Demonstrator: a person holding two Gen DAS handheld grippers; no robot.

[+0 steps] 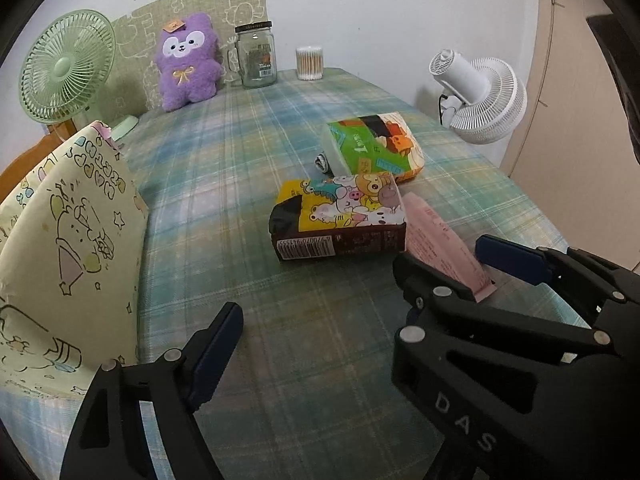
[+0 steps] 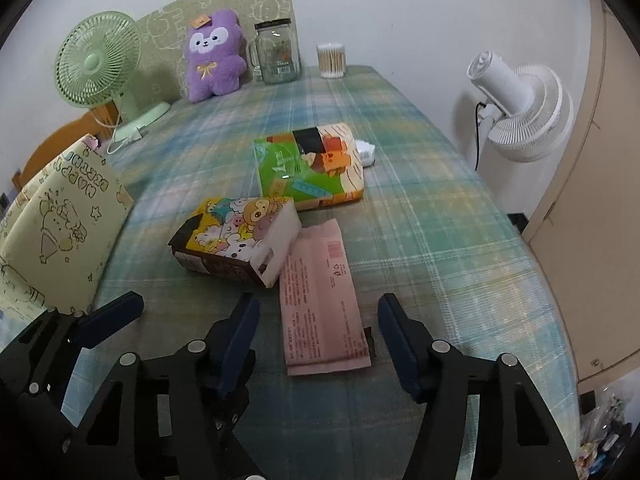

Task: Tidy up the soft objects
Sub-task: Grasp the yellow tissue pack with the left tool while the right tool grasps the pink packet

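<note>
On the plaid tablecloth [image 2: 440, 208], near edge: I am holding my right gripper [image 2: 316, 332] spread astride the pink tissue pack [image 2: 324, 304], pads not touching it. My left gripper [image 2: 192, 316] is hanging spread and empty just beside. Risk: the cartoon tissue pack [image 2: 236, 240] is overlapping the pink one's far corner, so lifting may be dragging it; the slack wrapper may be slipping.

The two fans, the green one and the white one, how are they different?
The green fan stands on the table by the purple plush; the white fan stands beside the table, off its edge. The green fan's grille faces into the room, while the white fan shows its back and motor housing. The green fan looks upright; the white fan is tilted. Both have round grilles.
</note>
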